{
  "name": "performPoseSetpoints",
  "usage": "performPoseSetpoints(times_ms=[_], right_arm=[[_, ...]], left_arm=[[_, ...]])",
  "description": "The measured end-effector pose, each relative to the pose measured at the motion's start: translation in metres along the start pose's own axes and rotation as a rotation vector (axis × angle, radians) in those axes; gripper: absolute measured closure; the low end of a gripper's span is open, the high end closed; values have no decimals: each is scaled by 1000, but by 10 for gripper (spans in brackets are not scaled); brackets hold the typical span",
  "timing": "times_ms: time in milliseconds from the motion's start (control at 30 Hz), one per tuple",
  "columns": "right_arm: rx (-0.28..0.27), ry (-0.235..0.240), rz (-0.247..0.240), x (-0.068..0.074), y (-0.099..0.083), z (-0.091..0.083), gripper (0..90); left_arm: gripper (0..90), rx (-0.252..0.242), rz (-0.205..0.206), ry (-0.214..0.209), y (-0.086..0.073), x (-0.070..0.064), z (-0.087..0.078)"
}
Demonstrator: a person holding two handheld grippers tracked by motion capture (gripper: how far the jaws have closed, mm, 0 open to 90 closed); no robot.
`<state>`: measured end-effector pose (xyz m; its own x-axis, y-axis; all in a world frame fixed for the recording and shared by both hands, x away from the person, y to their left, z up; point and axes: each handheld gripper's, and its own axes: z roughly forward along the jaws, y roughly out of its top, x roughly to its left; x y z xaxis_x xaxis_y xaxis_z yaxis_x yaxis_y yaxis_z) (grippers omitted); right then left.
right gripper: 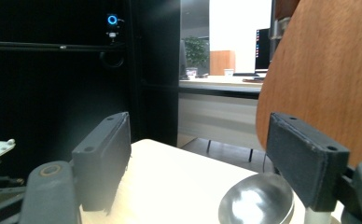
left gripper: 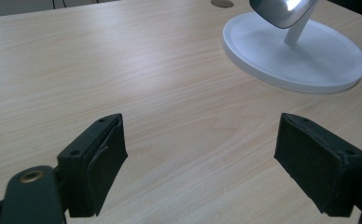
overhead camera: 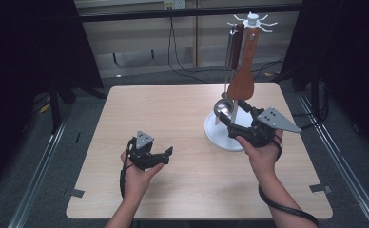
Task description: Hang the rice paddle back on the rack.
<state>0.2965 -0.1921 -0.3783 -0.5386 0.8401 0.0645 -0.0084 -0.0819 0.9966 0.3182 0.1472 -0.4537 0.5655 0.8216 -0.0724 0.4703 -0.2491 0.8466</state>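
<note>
Rack (overhead camera: 223, 138) holds spatula (overhead camera: 242, 81); ladle (overhead camera: 222, 108)

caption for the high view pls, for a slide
Right gripper, fingers open, reaches the white utensil stand with its hanging wooden spatula and ladle; left gripper waits open.

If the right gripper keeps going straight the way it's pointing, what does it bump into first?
Probably the ladle: its shiny bowl hangs just ahead of the open right gripper, low between the fingers. The wooden spatula hangs close beside it on the rack, so it might brush that too. Depth is hard to judge.
</note>
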Motion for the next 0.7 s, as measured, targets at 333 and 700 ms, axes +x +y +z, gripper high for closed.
performPoseSetpoints(times_ms=[333,700], right_arm=[[52,37,3,1,-13,-4,177],[80,53,-11,1,-23,-9,168]], left_arm=[[161,1,2,0,0,0,0],[161,2,6,4,0,-1,0]])
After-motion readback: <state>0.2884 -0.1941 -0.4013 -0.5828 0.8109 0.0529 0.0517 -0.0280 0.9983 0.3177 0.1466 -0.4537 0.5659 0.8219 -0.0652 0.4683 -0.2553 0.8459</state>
